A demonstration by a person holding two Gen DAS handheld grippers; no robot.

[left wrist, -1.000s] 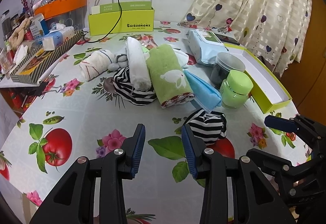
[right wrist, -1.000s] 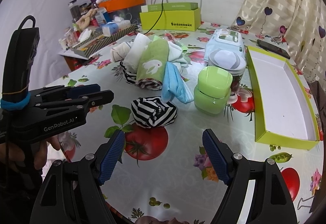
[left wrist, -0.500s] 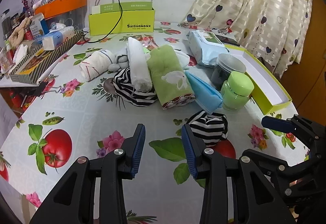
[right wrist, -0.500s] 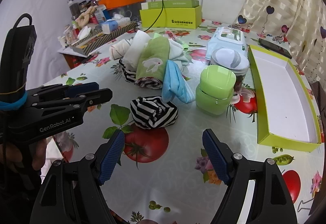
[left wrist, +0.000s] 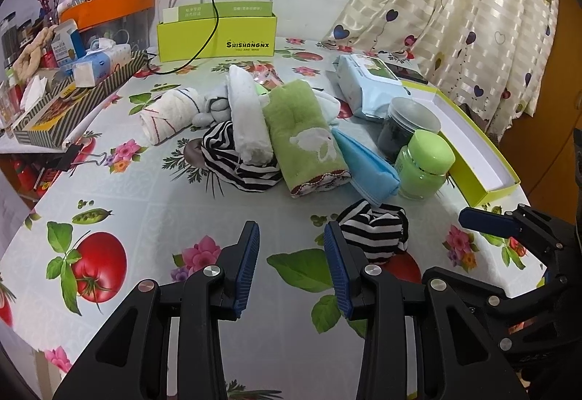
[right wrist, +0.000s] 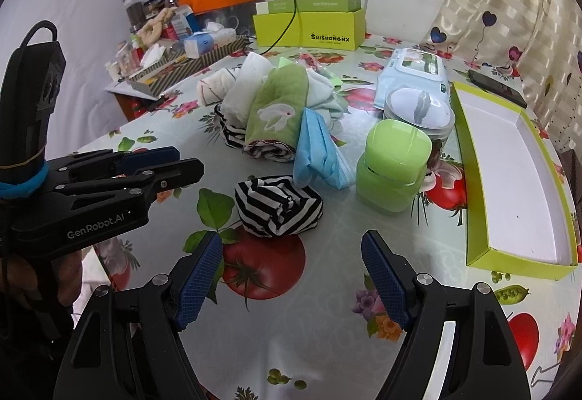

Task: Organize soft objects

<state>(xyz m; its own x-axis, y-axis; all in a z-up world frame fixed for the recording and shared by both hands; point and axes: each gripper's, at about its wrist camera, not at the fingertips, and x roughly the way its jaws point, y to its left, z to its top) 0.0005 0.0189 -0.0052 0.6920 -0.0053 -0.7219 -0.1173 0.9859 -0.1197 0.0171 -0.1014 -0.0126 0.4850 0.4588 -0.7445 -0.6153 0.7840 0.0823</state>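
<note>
Both grippers, left (left wrist: 291, 265) and right (right wrist: 291, 276), angle down over the table's (right wrist: 327, 345) near edge, jaws apart and empty, the striped bundle (right wrist: 278, 205) lying just beyond them.

"SHISHANGNX" on the yellow-green box (left wrist: 216, 38); "GenRobot.AI" on the left gripper (right wrist: 152, 159)

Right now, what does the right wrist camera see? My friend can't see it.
The open right tool hangs over a fruit-print table, empty, with a rolled striped cloth just ahead. Behind lie piled towels, a green jar and a green tray.
</note>
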